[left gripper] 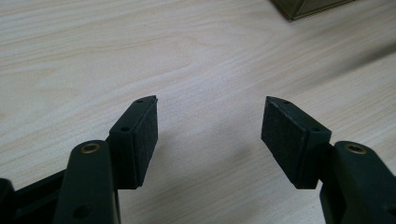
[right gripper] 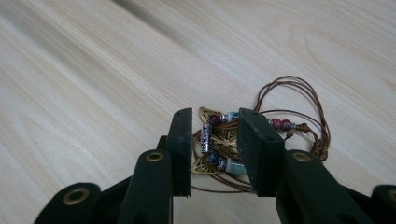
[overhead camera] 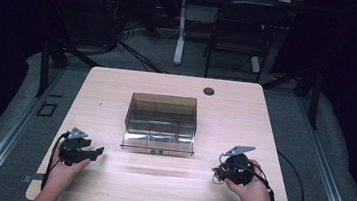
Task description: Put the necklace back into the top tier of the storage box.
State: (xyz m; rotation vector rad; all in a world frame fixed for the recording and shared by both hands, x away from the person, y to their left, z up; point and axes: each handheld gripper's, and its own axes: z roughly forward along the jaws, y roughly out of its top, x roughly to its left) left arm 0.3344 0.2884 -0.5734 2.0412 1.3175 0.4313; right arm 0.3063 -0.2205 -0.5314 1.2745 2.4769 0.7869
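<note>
— On the pale wooden table (overhead camera: pixel 245 112), how much room lies around the work?

— Plenty: bare wood runs along the near edge between both hands, with the smoky plastic organizer box (overhead camera: pixel 161 123) standing mid-table, well apart from each.

— And the grippers?

— Left gripper (left gripper: pixel 209 135) rests spread over bare wood. Right gripper (right gripper: pixel 215 144), near the front right edge, pinches a beaded cord bracelet (right gripper: pixel 224 140).

— Its lie?

— Brown cord loops (right gripper: pixel 299 98) trail away to the right of the jaws.
</note>
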